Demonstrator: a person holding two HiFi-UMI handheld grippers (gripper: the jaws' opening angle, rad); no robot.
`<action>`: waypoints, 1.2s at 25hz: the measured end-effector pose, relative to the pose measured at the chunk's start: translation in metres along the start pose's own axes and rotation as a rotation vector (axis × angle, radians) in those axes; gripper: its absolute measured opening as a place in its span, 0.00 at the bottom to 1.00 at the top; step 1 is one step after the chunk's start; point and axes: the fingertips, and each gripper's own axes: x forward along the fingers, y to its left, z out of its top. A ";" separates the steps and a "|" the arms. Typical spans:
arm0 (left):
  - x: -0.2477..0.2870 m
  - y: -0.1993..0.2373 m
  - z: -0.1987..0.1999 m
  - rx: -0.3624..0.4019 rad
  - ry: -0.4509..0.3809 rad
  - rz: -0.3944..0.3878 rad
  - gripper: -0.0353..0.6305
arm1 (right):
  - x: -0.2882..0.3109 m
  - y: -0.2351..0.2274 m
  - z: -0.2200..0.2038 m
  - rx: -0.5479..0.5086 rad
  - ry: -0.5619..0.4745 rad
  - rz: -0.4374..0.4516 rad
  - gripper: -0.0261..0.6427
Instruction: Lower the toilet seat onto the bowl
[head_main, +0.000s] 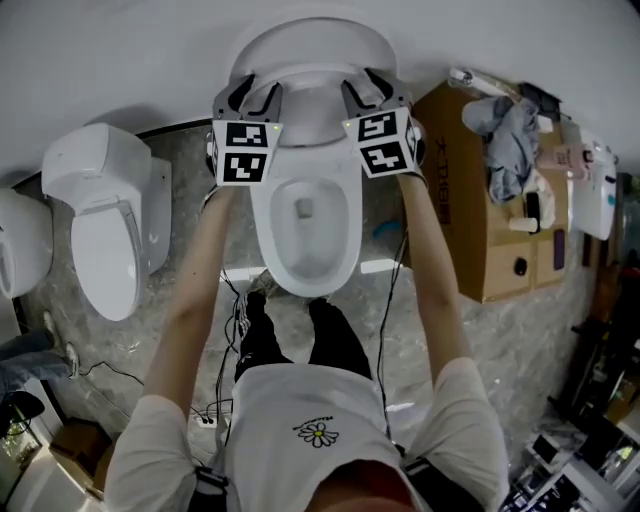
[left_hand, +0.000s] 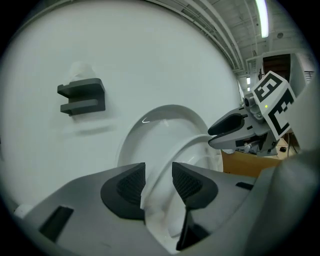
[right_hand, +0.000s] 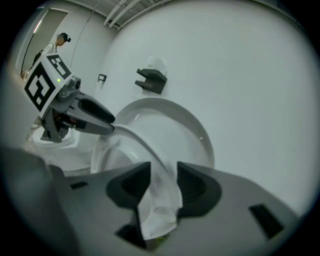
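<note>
A white toilet (head_main: 268, 225) stands against the wall, its lid (head_main: 310, 35) upright. The seat (head_main: 308, 72) is raised in front of the lid. My left gripper (head_main: 253, 92) is at the seat's left side and my right gripper (head_main: 368, 88) at its right side. In the left gripper view the seat's rim (left_hand: 182, 148) runs between the left gripper's (left_hand: 158, 182) spread pads, and the right gripper (left_hand: 235, 131) shows beyond. In the right gripper view the rim (right_hand: 135, 137) passes between the right gripper's (right_hand: 164, 182) pads, with the left gripper (right_hand: 92, 117) across from it. Both stand open around the rim.
A second toilet (head_main: 105, 235) stands at the left. At the right a cardboard box (head_main: 470, 190) carries cloth and small items. Cables (head_main: 230, 330) lie on the floor by the person's feet. A black bracket (left_hand: 82, 96) is fixed to the wall.
</note>
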 end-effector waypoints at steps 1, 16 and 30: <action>0.003 0.001 -0.003 0.001 0.008 -0.002 0.32 | 0.004 0.000 -0.002 -0.012 0.007 -0.002 0.29; 0.021 0.006 -0.019 0.004 0.079 -0.040 0.29 | 0.021 -0.008 -0.004 0.020 0.013 -0.026 0.29; 0.013 0.005 -0.017 0.019 0.048 -0.072 0.25 | 0.013 -0.008 -0.005 0.002 0.019 -0.020 0.26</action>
